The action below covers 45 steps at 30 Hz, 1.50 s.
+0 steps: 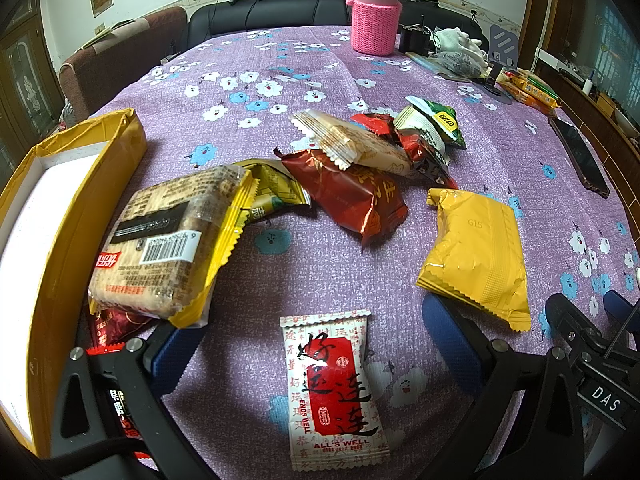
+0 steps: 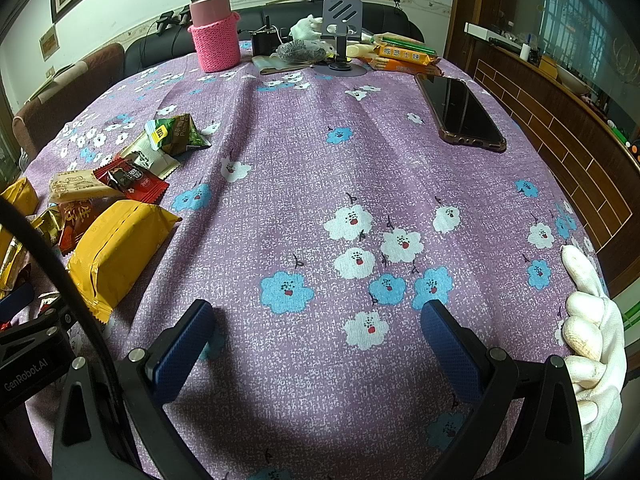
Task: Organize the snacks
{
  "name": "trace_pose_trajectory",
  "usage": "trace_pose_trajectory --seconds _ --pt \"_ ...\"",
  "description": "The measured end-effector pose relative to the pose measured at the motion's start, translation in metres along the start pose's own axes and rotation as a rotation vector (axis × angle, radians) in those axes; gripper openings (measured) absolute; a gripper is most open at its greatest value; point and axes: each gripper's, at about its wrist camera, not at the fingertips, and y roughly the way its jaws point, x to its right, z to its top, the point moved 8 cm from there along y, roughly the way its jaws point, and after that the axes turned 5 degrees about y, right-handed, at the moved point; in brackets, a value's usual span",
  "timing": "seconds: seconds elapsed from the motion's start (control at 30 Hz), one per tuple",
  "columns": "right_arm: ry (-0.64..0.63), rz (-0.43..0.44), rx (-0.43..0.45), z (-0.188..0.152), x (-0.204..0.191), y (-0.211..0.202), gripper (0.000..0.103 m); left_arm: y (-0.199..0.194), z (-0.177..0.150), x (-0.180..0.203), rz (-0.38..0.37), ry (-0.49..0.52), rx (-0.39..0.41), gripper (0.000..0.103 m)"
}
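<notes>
Snack packets lie in a loose pile on the purple flowered tablecloth (image 1: 320, 80). Between the open fingers of my left gripper (image 1: 308, 336) lies a white-and-red candy packet (image 1: 332, 392), untouched. A clear biscuit pack with yellow ends (image 1: 168, 240) leans by the left finger, a plain yellow packet (image 1: 476, 248) rests by the right one. Behind them are a dark red packet (image 1: 352, 196), a pale wafer pack (image 1: 352, 140) and a green packet (image 1: 436, 124). My right gripper (image 2: 316, 332) hovers open over bare cloth, with the yellow packet (image 2: 116, 252) to its left.
A yellow cardboard box with a white inside (image 1: 52, 208) stands at the left. A pink flask in a knitted sleeve (image 2: 214, 28), a phone stand (image 2: 340, 36) and more snack packs (image 2: 400, 58) occupy the far side. A dark phone (image 2: 460, 110) lies right. A gloved hand (image 2: 596, 320) holds the right gripper.
</notes>
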Motion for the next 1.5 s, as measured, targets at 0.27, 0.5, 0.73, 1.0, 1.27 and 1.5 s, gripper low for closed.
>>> trace_pose_trajectory --seconds 0.27,0.5,0.73,1.0,1.27,1.5 --pt "0.000 0.000 0.000 0.000 0.000 0.000 0.103 0.000 0.000 0.000 0.000 0.000 0.000 0.103" --pt "0.000 0.000 0.000 0.000 0.000 0.000 0.103 0.000 0.000 0.000 0.000 0.000 0.000 0.103" --pt "0.000 0.000 -0.001 0.000 0.000 0.000 0.103 0.000 0.000 0.000 0.000 0.000 0.000 0.103" --pt "0.000 0.000 -0.001 0.000 0.000 0.000 0.103 -0.001 -0.004 0.003 -0.060 0.087 -0.063 0.103" --pt "-0.014 0.011 -0.050 0.001 -0.003 0.003 0.103 -0.033 -0.027 0.006 -0.235 0.098 -0.129 0.100" --pt "-0.041 0.026 -0.038 -0.005 -0.003 -0.004 0.103 -0.103 -0.041 -0.033 -0.397 0.063 -0.003 0.083"
